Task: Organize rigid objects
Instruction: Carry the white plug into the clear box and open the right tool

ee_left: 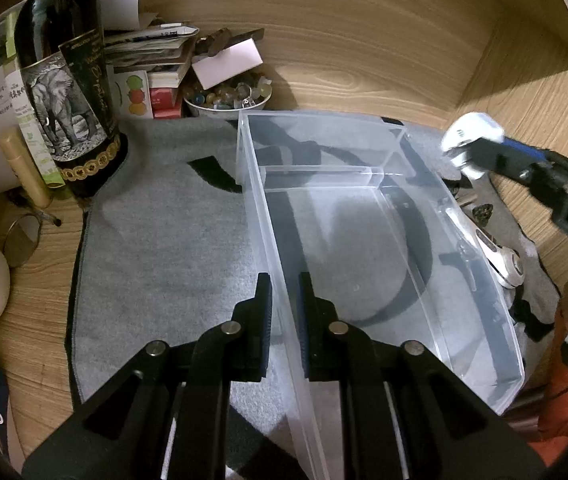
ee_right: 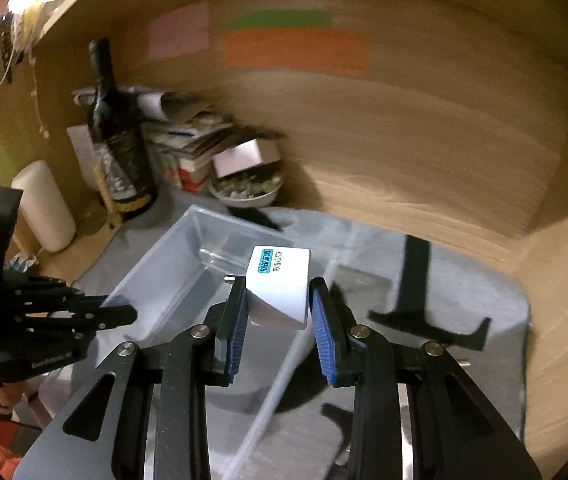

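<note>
A clear plastic organizer bin (ee_left: 483, 308) with inner dividers lies on a grey mat (ee_left: 164, 248). My left gripper (ee_left: 285, 304) is shut on the bin's near left wall. My right gripper (ee_right: 278, 300) is shut on a white travel adaptor (ee_right: 280, 284) and holds it above the bin (ee_right: 172, 268). In the left wrist view the right gripper (ee_left: 471, 152) hangs with the white adaptor (ee_left: 469, 128) over the bin's far right corner. A white tool (ee_left: 499, 256) lies on the mat just outside the bin's right wall.
A dark wine bottle (ee_left: 64, 80) stands at the mat's far left, with a stack of papers and boxes (ee_left: 152, 52) and a bowl of beads (ee_left: 226, 96) behind the bin. Wooden walls (ee_left: 363, 40) enclose the desk. A cream cylinder (ee_right: 44, 208) lies at the left.
</note>
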### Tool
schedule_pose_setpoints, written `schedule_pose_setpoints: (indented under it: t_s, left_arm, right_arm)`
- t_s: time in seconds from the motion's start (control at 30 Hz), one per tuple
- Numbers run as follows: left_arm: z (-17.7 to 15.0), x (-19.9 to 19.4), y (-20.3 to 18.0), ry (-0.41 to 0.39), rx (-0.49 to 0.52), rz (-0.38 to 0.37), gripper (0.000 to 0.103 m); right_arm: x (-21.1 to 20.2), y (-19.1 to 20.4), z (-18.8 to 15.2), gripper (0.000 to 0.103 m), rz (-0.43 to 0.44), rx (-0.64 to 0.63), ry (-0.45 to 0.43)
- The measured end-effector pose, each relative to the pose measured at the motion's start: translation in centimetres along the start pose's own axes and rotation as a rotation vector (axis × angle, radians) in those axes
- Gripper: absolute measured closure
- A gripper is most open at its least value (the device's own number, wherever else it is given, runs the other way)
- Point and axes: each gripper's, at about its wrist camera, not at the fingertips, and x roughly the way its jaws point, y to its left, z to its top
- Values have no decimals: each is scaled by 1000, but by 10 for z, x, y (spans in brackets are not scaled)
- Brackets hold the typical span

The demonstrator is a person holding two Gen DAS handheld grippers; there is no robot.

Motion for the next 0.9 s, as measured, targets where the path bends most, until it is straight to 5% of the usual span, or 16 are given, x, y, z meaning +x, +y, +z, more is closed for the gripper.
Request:
schedule_pose_setpoints:
  t_s: [0.6, 0.7, 0.83, 0.9]
  left_arm:
    - [-3, -2, -4, -16, 15, 19, 91]
    - [-3, -2, -4, -16, 17, 21, 91]
    - [-2, -2, -4, -15, 17, 24, 91]
    - [-2, -2, -5, -17, 17, 27, 91]
  right_arm:
    - [60, 29, -2, 75, 75, -112, 198]
    - [58, 30, -2, 75, 74, -120, 191]
    - [48, 29, 0, 58, 63, -113, 153]
    - [37, 26, 1, 58, 57, -108, 121]
